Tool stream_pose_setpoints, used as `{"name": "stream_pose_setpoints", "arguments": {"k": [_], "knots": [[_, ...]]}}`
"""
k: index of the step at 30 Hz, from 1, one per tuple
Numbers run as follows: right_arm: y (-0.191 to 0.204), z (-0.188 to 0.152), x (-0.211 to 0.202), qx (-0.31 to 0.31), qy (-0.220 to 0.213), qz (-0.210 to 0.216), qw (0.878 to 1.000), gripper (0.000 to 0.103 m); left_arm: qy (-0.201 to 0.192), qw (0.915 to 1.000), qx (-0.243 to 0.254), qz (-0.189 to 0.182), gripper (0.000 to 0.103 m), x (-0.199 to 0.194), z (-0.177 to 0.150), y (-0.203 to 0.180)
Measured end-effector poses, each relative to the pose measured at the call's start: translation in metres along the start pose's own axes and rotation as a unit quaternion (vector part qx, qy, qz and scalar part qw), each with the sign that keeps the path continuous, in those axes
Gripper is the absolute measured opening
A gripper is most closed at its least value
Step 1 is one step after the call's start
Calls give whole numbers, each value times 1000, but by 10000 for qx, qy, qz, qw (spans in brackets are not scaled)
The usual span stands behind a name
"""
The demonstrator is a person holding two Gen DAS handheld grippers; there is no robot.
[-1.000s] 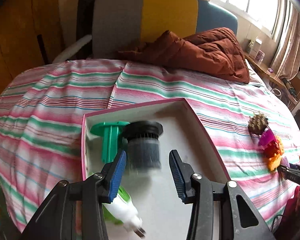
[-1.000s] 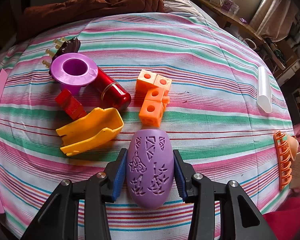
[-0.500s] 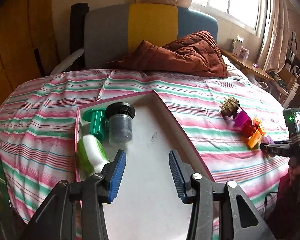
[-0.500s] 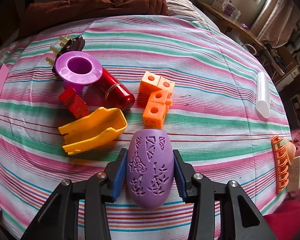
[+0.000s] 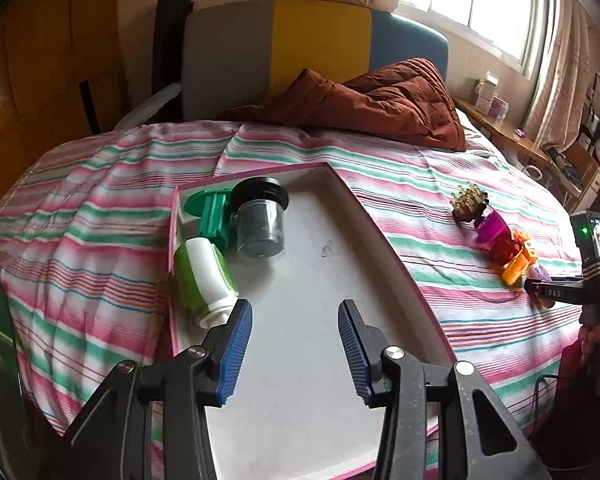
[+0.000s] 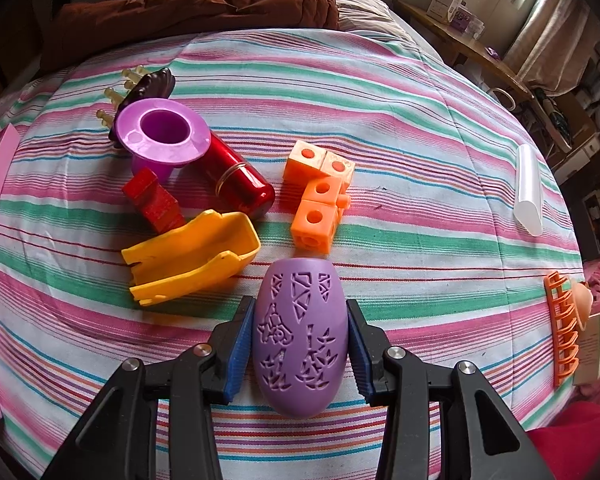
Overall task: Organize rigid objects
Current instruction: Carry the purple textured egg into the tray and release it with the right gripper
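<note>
Now pulling back from the pink-rimmed tray (image 5: 384, 236) with the left gripper (image 5: 295, 350), jaws standing apart and carrying nothing, bare white tray floor showing between the blue pads. Compared with a second ago, sitting farther off from the grey ribbed jar (image 5: 260, 216), which then filled the gap between the pads and is now lying ahead and slightly left of them, released inside the tray. Resting beside it: green plastic piece (image 5: 210, 216) touching its left side, and green-and-white bottle (image 5: 204, 276) just ahead-left of the left pad, its nozzle end near that pad. Reading this as one deposit finished and the left hand free for another pick. Meanwhile clamping the purple egg-shaped shell (image 6: 300, 336) in the right gripper (image 6: 300, 344), both pads pressing its flanks, unchanged over the same second and not shifting above the striped bedcover (image 6: 420, 120). Ahead of those fingers, still waiting loose on the cover: yellow scoop (image 6: 188, 256) ahead-left, orange linked cubes (image 6: 320, 196) straight ahead, red cylinder (image 6: 236, 180), red block (image 6: 152, 200), purple funnel-shaped cup (image 6: 162, 136) and dark spiked brush (image 6: 148, 84) farther ahead-left; clear tube (image 6: 528, 188) and orange comb (image 6: 562, 332) well off to the right. Judging the sort as partly done: three items boxed, one in hand, most of the pile remaining.
</note>
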State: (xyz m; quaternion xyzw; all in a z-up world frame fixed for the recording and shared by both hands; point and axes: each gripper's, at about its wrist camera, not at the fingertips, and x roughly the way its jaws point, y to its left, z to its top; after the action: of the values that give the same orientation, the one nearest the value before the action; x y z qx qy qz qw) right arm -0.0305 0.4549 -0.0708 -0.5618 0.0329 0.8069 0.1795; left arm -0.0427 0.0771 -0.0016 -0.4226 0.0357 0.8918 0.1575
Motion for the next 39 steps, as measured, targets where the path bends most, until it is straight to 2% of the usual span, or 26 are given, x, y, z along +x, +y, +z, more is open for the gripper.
{"name": "stream_pose_setpoints", "arguments": {"k": [5,13,17,21,26,30,33,39], "knots": [[3,-1,-2,-16,156,211,9997,44,-64,9998,-153,106,45,-4,-2,16],[30,-13,-17,-206,294,1181,9924,44,-66,9984,-492,288,45,-7,-9,48],[53,-18,-35,-349,122,1598,9865,44,-47,9976,-577,369,45,-8,-12,59],[85,-14,-68,-647,-291,1996,9773,44,-49,9971,-641,395,45,-10,-16,64],[155,-2,-107,-1173,-695,2588,9562,44,-76,9968,-685,394,45,-12,-19,67],[218,3,-115,-1652,-733,2819,9423,44,-80,9966,-716,398,45,-14,-21,70],[258,4,-112,-1872,-638,2831,9385,44,-78,9963,-747,419,45,-15,-24,73],[316,19,-79,-1904,-379,2590,9462,44,-49,9961,-761,443,45,-15,-26,77]]}}
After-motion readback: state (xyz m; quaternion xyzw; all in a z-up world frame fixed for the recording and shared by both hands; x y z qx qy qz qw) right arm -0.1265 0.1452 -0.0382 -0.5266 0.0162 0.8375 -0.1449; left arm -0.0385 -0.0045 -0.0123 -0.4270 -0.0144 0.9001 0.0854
